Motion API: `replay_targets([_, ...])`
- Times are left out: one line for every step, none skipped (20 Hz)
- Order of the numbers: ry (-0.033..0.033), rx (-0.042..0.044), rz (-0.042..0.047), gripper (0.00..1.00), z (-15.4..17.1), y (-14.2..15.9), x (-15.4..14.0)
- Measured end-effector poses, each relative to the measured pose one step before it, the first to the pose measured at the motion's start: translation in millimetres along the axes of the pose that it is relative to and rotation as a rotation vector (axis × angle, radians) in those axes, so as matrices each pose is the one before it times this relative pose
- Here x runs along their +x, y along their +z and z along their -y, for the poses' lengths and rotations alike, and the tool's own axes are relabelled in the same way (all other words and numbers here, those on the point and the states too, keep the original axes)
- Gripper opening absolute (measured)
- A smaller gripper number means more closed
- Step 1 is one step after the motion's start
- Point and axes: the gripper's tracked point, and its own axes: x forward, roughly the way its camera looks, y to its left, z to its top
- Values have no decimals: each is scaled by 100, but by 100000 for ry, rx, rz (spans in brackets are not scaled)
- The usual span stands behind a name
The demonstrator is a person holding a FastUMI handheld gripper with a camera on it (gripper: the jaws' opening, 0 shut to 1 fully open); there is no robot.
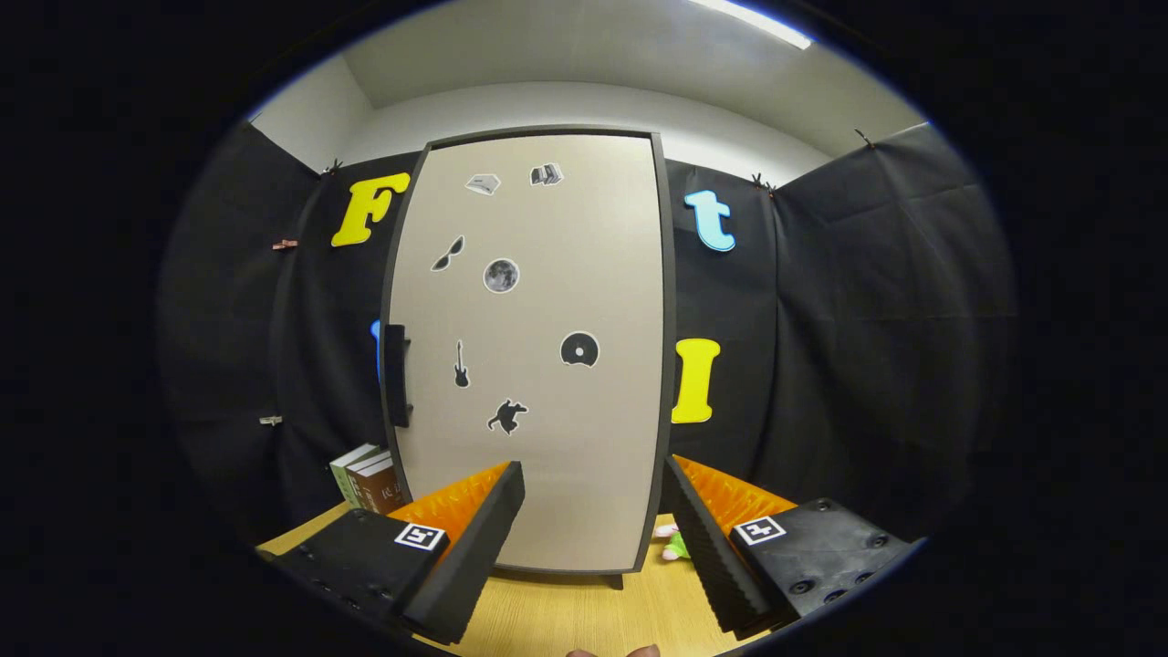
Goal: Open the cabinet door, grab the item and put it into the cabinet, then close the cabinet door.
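The gripper [593, 497] is held open and empty, the closed cabinet door [538, 347] faced at 12 o'clock, its handle [395, 374] at 10 o'clock.

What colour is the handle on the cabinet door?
Black. The handle sits on the beige cabinet door, seen clearly in the gripper view beyond the open gripper.

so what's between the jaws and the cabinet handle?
Nothing: gripper open before the shut door; handle sits on its left edge.
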Motion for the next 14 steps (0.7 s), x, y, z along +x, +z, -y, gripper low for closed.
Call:
replay_targets([509, 170, -174, 99, 49, -62, 44])
replay_targets([444, 218, -58, 99, 47, 52, 19])
replay_targets([326, 186, -58, 99, 41, -59, 85])
replay_targets([303, 86, 122, 99, 86, 10, 15])
replay_targets([122, -50, 139, 99, 96, -4, 47])
replay_targets([152, -27, -27, 99, 95, -51, 1])
replay_targets([47, 74, -150, 99, 91, -64, 30])
replay_targets([26, 127, -54, 99, 67, -53, -13])
replay_targets([-51, 85, -35, 99, 84, -56, 31])
replay_targets([67, -30, 36, 99, 112, -21, -16])
replay_targets([86, -159, -114, 99, 81, -109, 51])
replay_targets([407, -255, -32, 99, 52, -50, 1])
replay_targets([431, -228, 147, 99, 50, -16, -16])
replay_targets([851, 166, 235, 99, 8, 35, 39])
